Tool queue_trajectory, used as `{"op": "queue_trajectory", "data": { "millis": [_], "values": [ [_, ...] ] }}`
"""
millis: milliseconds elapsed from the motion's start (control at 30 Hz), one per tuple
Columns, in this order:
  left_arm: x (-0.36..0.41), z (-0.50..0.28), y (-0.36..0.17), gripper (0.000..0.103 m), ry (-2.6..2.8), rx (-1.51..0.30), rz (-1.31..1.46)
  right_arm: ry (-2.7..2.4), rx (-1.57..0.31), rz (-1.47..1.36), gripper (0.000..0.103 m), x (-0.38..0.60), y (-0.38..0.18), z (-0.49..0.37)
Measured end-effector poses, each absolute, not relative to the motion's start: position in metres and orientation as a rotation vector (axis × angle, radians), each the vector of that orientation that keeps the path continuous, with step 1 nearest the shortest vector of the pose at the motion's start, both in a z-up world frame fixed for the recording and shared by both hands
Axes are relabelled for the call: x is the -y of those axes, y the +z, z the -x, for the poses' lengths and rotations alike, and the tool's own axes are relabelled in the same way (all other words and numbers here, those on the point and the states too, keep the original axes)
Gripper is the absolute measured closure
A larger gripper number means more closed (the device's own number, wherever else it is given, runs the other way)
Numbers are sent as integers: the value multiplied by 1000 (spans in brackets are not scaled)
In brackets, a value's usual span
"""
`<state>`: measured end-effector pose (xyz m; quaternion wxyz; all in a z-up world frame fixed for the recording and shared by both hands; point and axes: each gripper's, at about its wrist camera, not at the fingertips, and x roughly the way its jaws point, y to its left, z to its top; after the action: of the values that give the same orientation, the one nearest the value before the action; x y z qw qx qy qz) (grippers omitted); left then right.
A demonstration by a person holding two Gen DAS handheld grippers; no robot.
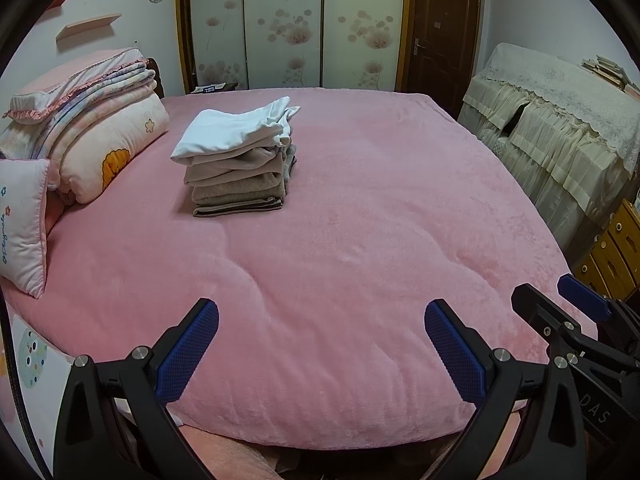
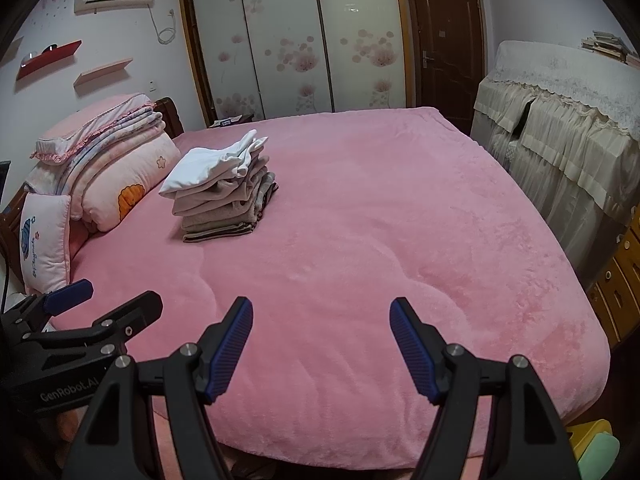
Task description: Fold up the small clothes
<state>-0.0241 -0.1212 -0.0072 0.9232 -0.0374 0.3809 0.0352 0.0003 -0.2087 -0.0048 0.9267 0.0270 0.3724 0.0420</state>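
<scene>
Step in hand: between garments, by my reading. Nothing is held, and no loose garment shows on the bed in either wrist view.
Stack: a neat pile of folded small clothes, white on top, beige and grey-brown below [image 1: 240, 158], sits on the far left part of the pink plush bed cover [image 1: 360, 240], near the rolled pink cartoon-print quilt and folded blankets [image 1: 100, 132].
Top piece: the white one looks less tidy than the rest, with its far edge rumpled and sticking up.
Left gripper [image 1: 322, 350]: my jaws stand wide apart and empty, hovering over the near edge of the bed, well apart from the stack.
Right gripper [image 2: 322, 346]: same, blue ribbed pads [image 2: 414, 350] spread, nothing between them, just beside the left gripper.
Progress: the pile suggests most of the folding is done; I cannot tell whether more clothes wait out of view.
Next move calls for: finding the next unfolded piece, or reaching across the bed to square up the white top layer.
Caution: the stack is soft and tall, so a careless nudge could topple it.
</scene>
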Motion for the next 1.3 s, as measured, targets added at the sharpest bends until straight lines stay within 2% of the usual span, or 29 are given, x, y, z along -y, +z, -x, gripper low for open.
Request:
{"op": "queue_trajectory", "data": {
  "millis": [1300],
  "values": [
    [119,27,-18,1,48,-816,105,55,-777,-39,31,209,-13,2]
  ]
}}
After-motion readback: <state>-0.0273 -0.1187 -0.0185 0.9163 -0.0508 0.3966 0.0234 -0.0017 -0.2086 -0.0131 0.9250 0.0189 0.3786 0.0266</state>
